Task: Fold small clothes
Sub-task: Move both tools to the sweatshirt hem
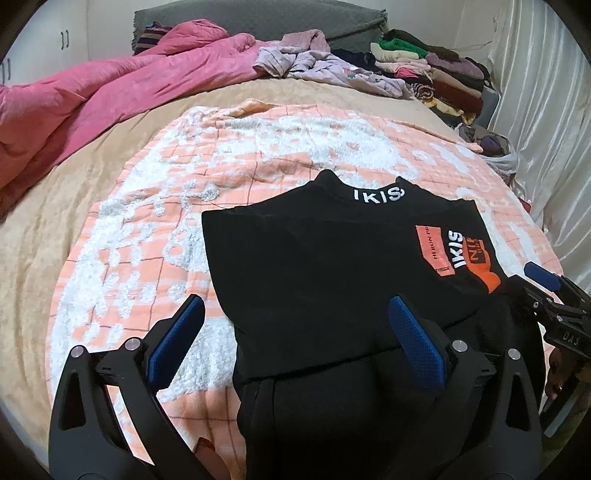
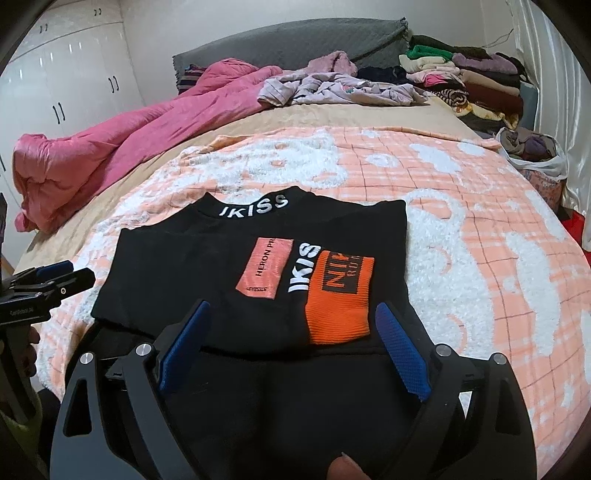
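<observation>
A black top (image 1: 325,258) with white "IKISS" lettering on the collar and pink and orange patches lies flat on the peach and white blanket (image 1: 147,229); its sides are folded in. It also shows in the right wrist view (image 2: 192,266). My left gripper (image 1: 295,306) is open and empty, above the garment's lower left edge. My right gripper (image 2: 293,310) is open and empty, above the garment's lower right part near the orange patch (image 2: 338,299). Each gripper shows in the other's view: the right gripper (image 1: 546,291) and the left gripper (image 2: 48,280).
A pink duvet (image 1: 110,96) lies bunched at the far left of the bed. Loose lilac clothes (image 1: 321,62) and a stack of folded clothes (image 1: 443,70) lie at the far end by the grey headboard (image 1: 258,18). A bag of clothes (image 2: 535,151) and a curtain stand at the right.
</observation>
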The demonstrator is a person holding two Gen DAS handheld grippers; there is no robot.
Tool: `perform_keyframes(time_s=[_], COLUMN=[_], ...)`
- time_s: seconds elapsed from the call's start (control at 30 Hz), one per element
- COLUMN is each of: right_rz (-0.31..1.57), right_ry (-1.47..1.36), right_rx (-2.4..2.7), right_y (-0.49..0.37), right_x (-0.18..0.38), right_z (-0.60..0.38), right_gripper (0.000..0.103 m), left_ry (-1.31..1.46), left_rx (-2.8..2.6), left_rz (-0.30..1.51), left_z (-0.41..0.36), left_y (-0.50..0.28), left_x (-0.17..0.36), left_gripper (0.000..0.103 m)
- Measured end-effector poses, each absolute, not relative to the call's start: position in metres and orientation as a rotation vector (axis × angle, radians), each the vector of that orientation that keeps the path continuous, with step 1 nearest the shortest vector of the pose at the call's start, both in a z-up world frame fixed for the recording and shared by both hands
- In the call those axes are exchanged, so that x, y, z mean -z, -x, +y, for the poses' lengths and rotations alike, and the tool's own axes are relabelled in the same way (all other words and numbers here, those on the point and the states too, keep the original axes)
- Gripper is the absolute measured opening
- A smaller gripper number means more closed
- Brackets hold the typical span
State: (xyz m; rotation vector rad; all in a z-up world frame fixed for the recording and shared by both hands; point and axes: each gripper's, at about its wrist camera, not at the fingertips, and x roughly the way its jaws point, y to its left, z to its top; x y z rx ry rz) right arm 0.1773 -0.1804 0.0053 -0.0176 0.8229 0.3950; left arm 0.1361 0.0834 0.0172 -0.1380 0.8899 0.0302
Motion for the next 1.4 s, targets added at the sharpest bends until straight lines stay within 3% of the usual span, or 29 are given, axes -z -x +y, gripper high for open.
perform_keyframes(time_s=[0.77,1.4], right_rz=[0.754,0.759], right_ry=[0.025,0.043], right_rx=[-0.425,-0.394], right_y=[-0.132,-0.079], right_x=[-0.033,-0.032], right_z=[-0.191,-0.234], right_gripper=[0.090,0.090], left_ry=[0.143,0.122], left_rx=[-0.055,-0.100], left_rz=[0.835,0.862], left_z=[0.080,0.086], left_y=[-0.089,-0.036], left_x=[-0.039,-0.026], left_gripper=[0.093,0.093])
